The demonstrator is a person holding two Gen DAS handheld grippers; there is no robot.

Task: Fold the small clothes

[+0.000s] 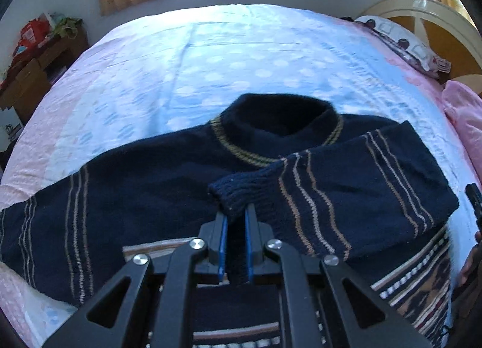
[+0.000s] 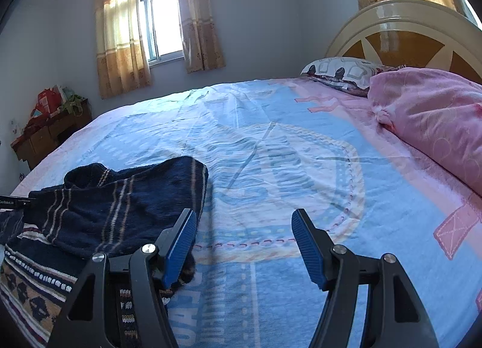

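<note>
In my left wrist view I see the left gripper [image 1: 236,223] with its two blue-padded fingers [image 1: 222,245] pressed together on the ribbed cuff [image 1: 238,194] of one sleeve of a dark navy knitted sweater with thin tan stripes [image 1: 144,173]. The cuff sits between the pads, so this gripper is closed on it. The sleeve is folded across the chest of the sweater, just below the round collar with a yellow-striped band [image 1: 280,131]. The other sleeve lies stretched out to the left side of this view. The sweater lies flat on the bed sheet in pale blue and pink with dots and letters [image 1: 211,61], close to the near edge of the bed.

The right wrist view shows what the left one does not: the right gripper [image 2: 244,239] with its fingers [image 2: 310,251] spread wide apart and holding nothing, above the bare sheet [image 2: 286,167], just beside the right edge of the sweater [image 2: 120,206]. Here I can also see the patterned hem of the sweater, with tan and white bands [image 2: 33,281], under the left finger. This view gives the pink pillow [image 2: 430,118], the cream and orange headboard [image 2: 400,34], and the window with beige curtains [image 2: 159,22] more clearly. A wooden side table with red things on it [image 2: 48,128] stands by the wall.
</note>
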